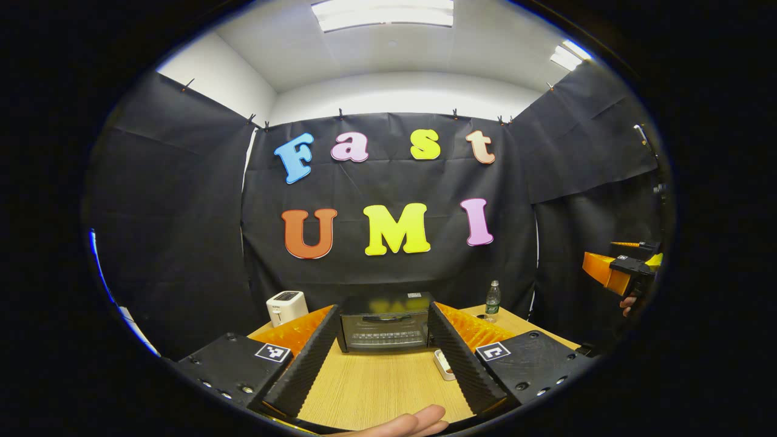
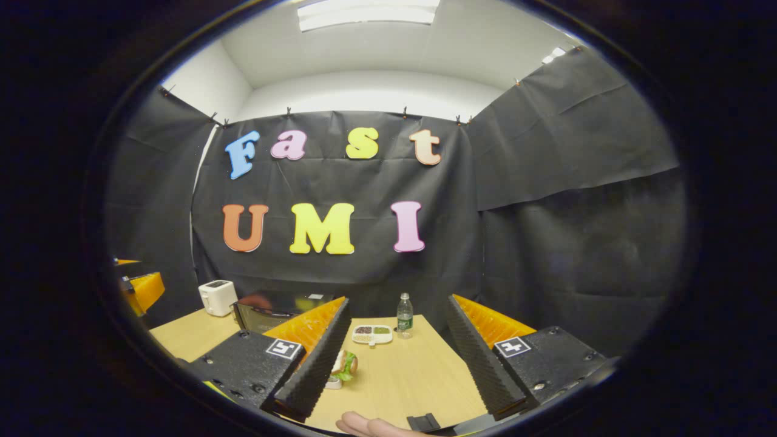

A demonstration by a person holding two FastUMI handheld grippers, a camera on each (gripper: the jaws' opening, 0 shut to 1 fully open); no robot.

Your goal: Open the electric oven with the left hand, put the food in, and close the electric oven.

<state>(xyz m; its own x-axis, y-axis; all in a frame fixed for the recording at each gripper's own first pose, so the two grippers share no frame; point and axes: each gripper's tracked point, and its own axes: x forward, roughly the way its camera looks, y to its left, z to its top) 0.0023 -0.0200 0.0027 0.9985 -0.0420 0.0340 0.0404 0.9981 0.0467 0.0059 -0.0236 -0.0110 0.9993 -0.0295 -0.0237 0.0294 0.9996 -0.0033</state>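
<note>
While both grippers hover level | left gripper (image 1: 381, 358) fingers spread | right gripper (image 2: 394, 364) fingers spread

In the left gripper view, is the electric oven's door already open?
No, the black electric oven at the back of the wooden table has its glass door upright and shut, and the left tongs stand open short of it.

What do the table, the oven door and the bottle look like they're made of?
Table: pale wood or wood-look laminate, matte, fine grain lines. Oven door: seemingly dark glass, glossy; the rack shows through. Bottle: clear, probably plastic, with a green label.
</note>
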